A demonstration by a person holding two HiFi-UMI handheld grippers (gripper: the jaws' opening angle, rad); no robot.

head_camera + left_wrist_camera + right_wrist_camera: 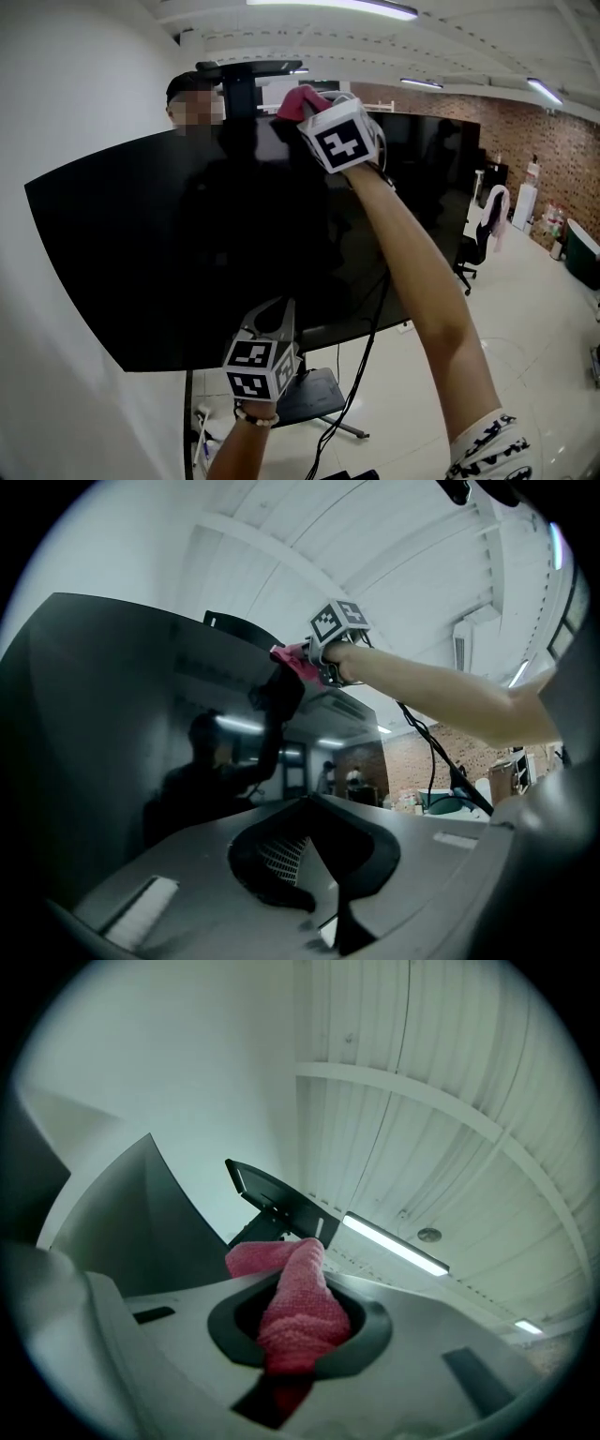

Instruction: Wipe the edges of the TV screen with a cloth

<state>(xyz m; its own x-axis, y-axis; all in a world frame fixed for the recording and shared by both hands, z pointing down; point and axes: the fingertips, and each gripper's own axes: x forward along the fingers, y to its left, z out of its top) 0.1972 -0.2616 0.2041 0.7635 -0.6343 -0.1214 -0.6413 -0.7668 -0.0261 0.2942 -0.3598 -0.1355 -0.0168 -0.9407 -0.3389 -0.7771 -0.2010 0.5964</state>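
The right gripper [317,114] is clamped on a pink cloth [300,97], held at the top edge of the black TV [187,244]. The left gripper [279,319], jaws together and empty, waits by the bottom edge. The top-edge wipe seems in hand; next, slide the cloth along.

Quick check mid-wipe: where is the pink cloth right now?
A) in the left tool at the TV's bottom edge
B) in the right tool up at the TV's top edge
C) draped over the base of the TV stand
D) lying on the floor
B: the right tool is shut on the pink cloth, which the raised arm holds at the top edge of the TV.
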